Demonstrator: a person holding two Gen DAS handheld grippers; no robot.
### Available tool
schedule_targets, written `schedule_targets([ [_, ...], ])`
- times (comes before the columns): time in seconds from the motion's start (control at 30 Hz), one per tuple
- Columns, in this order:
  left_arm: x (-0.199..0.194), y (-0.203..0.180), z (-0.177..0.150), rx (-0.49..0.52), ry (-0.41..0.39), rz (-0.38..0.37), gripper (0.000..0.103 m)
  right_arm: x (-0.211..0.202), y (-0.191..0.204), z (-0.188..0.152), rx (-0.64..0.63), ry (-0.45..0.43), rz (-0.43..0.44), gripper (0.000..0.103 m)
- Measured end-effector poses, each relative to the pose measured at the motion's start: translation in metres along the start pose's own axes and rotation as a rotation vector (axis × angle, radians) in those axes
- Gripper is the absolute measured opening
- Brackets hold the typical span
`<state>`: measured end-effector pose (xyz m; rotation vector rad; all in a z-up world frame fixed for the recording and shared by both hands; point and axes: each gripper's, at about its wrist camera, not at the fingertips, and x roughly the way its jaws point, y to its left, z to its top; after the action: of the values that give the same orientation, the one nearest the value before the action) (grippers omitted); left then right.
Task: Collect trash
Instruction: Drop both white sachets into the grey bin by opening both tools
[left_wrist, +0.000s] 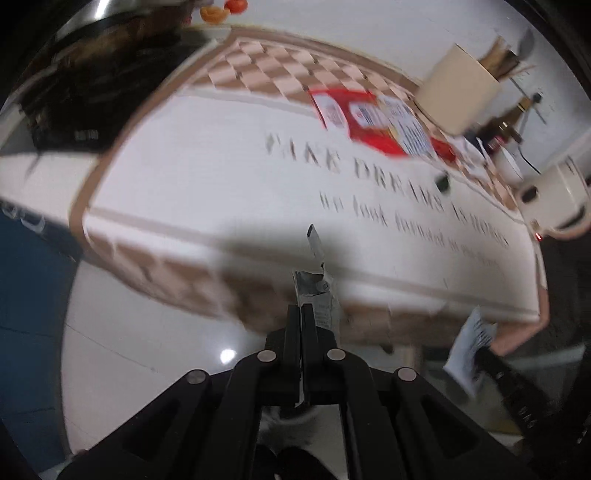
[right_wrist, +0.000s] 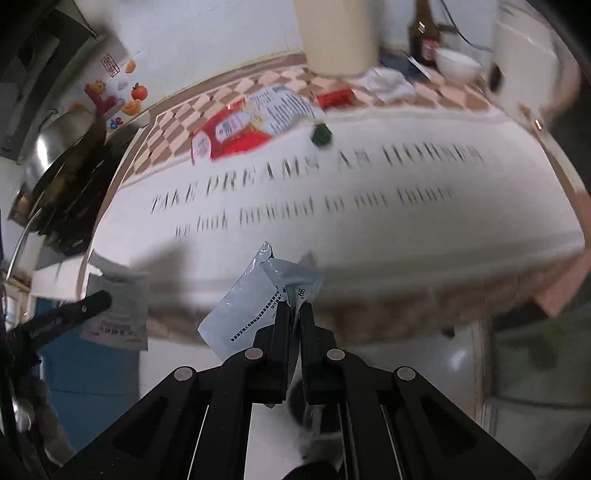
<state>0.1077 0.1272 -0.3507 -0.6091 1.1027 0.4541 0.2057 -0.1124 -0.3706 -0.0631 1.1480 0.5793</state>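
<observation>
Both tongs, L (left_wrist: 301, 314) & R (right_wrist: 294, 310), each pinch a silvery wrapper (left_wrist: 319, 291) (right_wrist: 258, 295) off the table (right_wrist: 369, 236) edge, prob. for binning; red packet (right_wrist: 236, 129) remains on the table.

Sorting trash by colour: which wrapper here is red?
The large red and white wrapper lying flat on the tablecloth; the two held in the grippers are silvery grey.
</observation>
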Motion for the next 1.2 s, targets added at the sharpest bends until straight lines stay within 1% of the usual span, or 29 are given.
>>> schedule_targets([
  [0.07,0.010,-0.002,-0.023,-0.015,0.047,-0.021,0.000,-0.004,-0.014,-0.027,0.024,0.033,0.017,0.005],
  [0.13,0.034,-0.001,-0.046,-0.026,0.102,-0.021,0.000,0.007,-0.036,-0.060,0.055,0.089,0.029,0.005],
  [0.2,0.069,0.001,-0.074,-0.030,0.157,-0.007,0.000,0.033,-0.060,-0.096,0.085,0.162,0.025,0.005],
  [0.23,0.090,0.003,-0.087,-0.031,0.184,0.003,0.000,0.054,-0.074,-0.116,0.105,0.207,0.023,0.005],
  [0.3,0.132,0.006,-0.112,-0.032,0.233,0.014,0.000,0.093,-0.099,-0.151,0.147,0.267,0.018,0.005],
  [0.33,0.161,0.010,-0.127,-0.039,0.261,0.024,0.000,0.108,-0.108,-0.162,0.155,0.284,0.012,0.005],
  [0.37,0.190,0.012,-0.138,-0.042,0.291,0.024,0.000,0.138,-0.123,-0.182,0.174,0.316,0.004,0.005],
  [0.4,0.227,0.018,-0.154,-0.048,0.322,0.033,0.000,0.162,-0.134,-0.197,0.194,0.340,0.002,0.005],
  [0.43,0.261,0.023,-0.167,-0.049,0.352,0.049,0.000,0.180,-0.141,-0.206,0.201,0.357,0.001,0.005],
  [0.47,0.293,0.029,-0.180,-0.055,0.388,0.055,0.000,0.213,-0.152,-0.222,0.202,0.381,-0.013,0.005],
  [0.5,0.319,0.035,-0.190,-0.068,0.414,0.058,0.000,0.233,-0.159,-0.231,0.202,0.393,-0.018,0.005],
  [0.53,0.359,0.043,-0.205,-0.083,0.456,0.065,0.000,0.262,-0.168,-0.243,0.201,0.415,-0.021,0.005],
  [0.57,0.381,0.048,-0.215,-0.087,0.481,0.069,0.000,0.280,-0.173,-0.250,0.197,0.428,-0.025,0.005],
  [0.63,0.439,0.059,-0.236,-0.107,0.545,0.078,0.000,0.332,-0.186,-0.268,0.173,0.462,-0.039,0.005],
  [0.73,0.491,0.067,-0.259,-0.107,0.611,0.084,0.000,0.384,-0.195,-0.286,0.159,0.496,-0.039,0.005],
  [0.83,0.523,0.069,-0.276,-0.081,0.677,0.100,0.000,0.427,-0.198,-0.303,0.118,0.532,-0.042,0.005],
  [0.9,0.530,0.067,-0.282,-0.075,0.703,0.106,0.004,0.445,-0.193,-0.312,0.097,0.560,-0.035,0.006],
  [0.93,0.528,0.068,-0.285,-0.069,0.712,0.112,0.004,0.451,-0.192,-0.316,0.090,0.572,-0.038,0.006],
  [0.97,0.523,0.067,-0.284,-0.065,0.713,0.118,0.004,0.454,-0.190,-0.319,0.083,0.584,-0.039,0.010],
  [1.0,0.519,0.066,-0.285,-0.061,0.715,0.128,0.004,0.457,-0.189,-0.324,0.078,0.596,-0.040,0.019],
  [1.07,0.510,0.064,-0.283,-0.062,0.705,0.135,0.006,0.460,-0.188,-0.329,0.081,0.611,-0.052,0.021],
  [1.13,0.499,0.058,-0.279,-0.045,0.678,0.151,0.026,0.459,-0.186,-0.330,0.077,0.621,-0.058,0.024],
  [1.17,0.493,0.056,-0.277,-0.038,0.659,0.162,0.056,0.457,-0.184,-0.329,0.073,0.618,-0.067,0.031],
  [1.2,0.485,0.055,-0.275,-0.031,0.634,0.175,0.084,0.453,-0.182,-0.328,0.069,0.612,-0.071,0.039],
])
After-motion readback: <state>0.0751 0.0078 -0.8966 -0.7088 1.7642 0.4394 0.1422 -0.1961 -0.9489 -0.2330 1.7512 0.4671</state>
